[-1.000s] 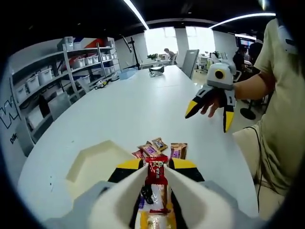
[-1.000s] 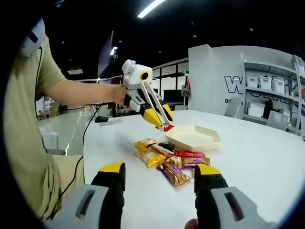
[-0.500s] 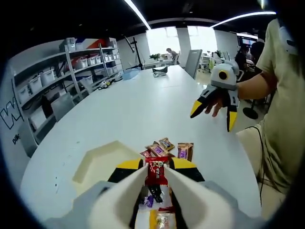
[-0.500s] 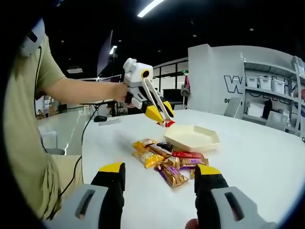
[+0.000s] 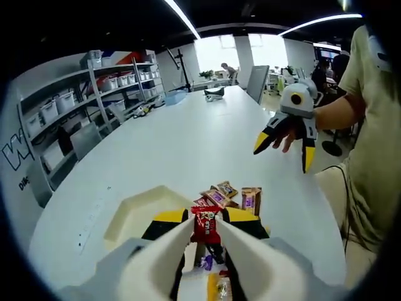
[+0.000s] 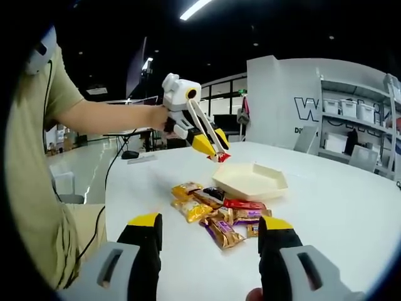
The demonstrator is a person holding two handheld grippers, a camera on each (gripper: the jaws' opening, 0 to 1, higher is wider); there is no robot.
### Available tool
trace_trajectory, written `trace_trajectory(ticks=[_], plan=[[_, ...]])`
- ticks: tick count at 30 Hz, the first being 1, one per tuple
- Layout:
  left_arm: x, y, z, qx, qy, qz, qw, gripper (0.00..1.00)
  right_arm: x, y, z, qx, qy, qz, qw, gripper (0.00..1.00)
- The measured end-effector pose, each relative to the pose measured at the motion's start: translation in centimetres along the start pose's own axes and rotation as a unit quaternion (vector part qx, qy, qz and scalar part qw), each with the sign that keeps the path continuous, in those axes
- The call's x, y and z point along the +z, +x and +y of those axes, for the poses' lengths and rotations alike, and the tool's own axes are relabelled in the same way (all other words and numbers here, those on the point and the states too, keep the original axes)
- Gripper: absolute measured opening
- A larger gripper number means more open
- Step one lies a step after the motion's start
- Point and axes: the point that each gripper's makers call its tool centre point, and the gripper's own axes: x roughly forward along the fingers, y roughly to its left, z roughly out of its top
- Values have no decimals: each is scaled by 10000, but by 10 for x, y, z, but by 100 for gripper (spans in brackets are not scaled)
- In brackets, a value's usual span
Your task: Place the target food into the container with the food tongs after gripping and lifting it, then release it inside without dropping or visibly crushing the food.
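Left tool (image 6: 216,152) raised off the white desk (image 5: 188,138) on an outstretched forearm, angled down, white tongs (image 5: 188,251) pinching a red candy wrapper (image 5: 206,224) just above the near rim of the cream container (image 6: 250,180). Remaining wrapped snacks (image 6: 213,210) heaped beside the container toward the desk's near edge. Right tool (image 5: 285,141) hovering clear, jaws spread wide, gripping nothing.

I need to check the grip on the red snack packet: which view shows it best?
The left gripper view: the red snack packet sits close up, pinched between the white tongs on the left gripper. The right gripper view shows it only as a small red tip above the cream container.
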Motion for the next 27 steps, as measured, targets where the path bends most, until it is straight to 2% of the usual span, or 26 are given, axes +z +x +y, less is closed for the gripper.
trace_trajectory(ticks=[27], plan=[[-10,7,32,52,-66,109,9999,21,5,7,-7,33,3,120,9999,63]])
